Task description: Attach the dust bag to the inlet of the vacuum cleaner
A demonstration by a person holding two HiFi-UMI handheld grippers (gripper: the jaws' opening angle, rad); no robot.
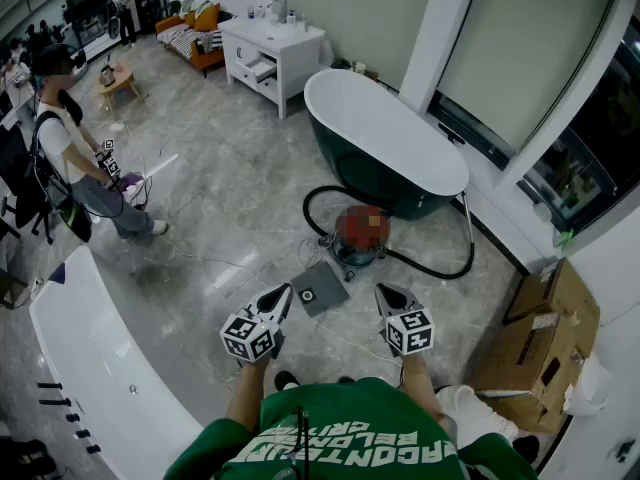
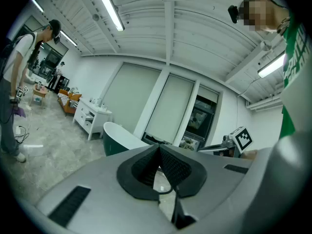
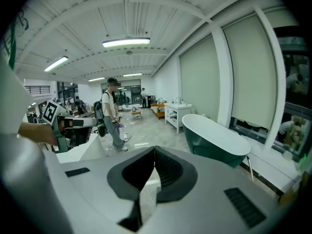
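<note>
Down on the floor, middle of the head view, the flat grey dust bag [image 1: 320,290] lies just beside the vacuum cleaner [image 1: 357,240]. It looks light and bendy, so pinch its stiffer edge. The left gripper [image 1: 286,291] and right gripper [image 1: 382,291] are closed and hold nothing.

The only lettering is white print across the wearer's green fabric shirt [image 1: 345,438], seen upside down and too distorted to read reliably.
</note>
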